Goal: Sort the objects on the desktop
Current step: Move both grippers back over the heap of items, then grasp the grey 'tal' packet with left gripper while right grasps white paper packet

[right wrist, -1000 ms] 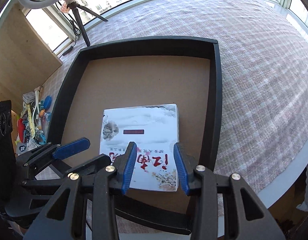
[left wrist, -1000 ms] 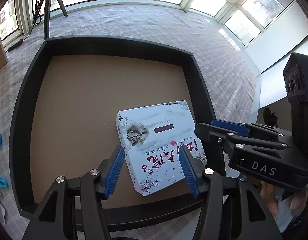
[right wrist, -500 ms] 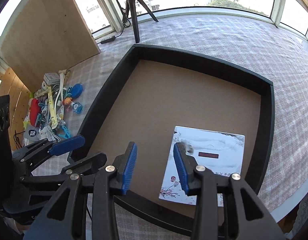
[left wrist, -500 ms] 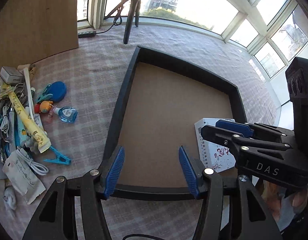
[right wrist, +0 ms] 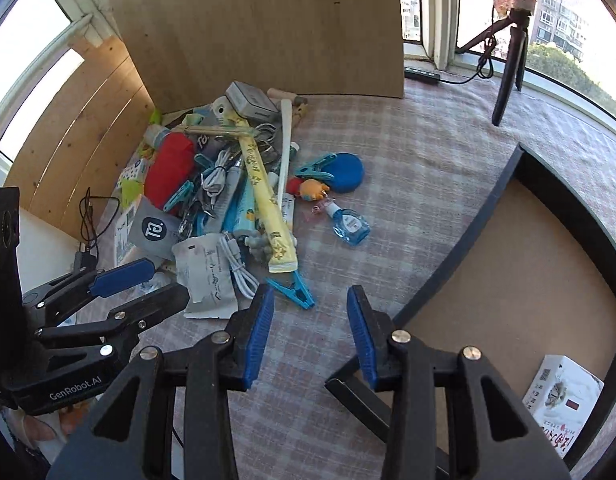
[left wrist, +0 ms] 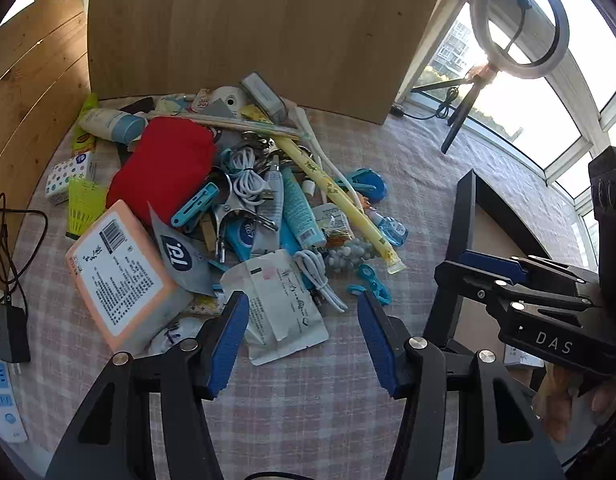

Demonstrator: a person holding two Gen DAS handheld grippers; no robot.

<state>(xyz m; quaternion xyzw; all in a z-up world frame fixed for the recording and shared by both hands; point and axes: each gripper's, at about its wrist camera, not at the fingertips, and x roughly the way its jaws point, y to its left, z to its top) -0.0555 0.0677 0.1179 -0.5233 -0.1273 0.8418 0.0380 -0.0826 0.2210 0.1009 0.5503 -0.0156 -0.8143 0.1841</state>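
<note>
A heap of small desk items (left wrist: 244, 200) lies on the checked cloth: a red pouch (left wrist: 164, 168), an orange-edged pack (left wrist: 120, 276), a white sachet (left wrist: 280, 304), a long yellow tube (left wrist: 336, 196), cables and tubes. My left gripper (left wrist: 304, 332) hovers open over the sachet's near edge, holding nothing. My right gripper (right wrist: 310, 332) is open and holding nothing above bare cloth, just short of a blue clip (right wrist: 294, 288). A blue bottle (right wrist: 350, 226) lies apart from the heap. The white printed box (right wrist: 564, 404) rests in the black tray (right wrist: 480, 236) on the right.
Wooden boards (left wrist: 244, 28) wall the heap at the back and left. A ring light on a tripod (left wrist: 520, 24) stands by the window. A charger with its cable (left wrist: 10, 320) and a power strip (left wrist: 2, 400) lie at the left edge.
Both grippers have swung left, away from the tray and the white box, to over the heap. The box stays in the tray. Both jaws are as wide as before.
</note>
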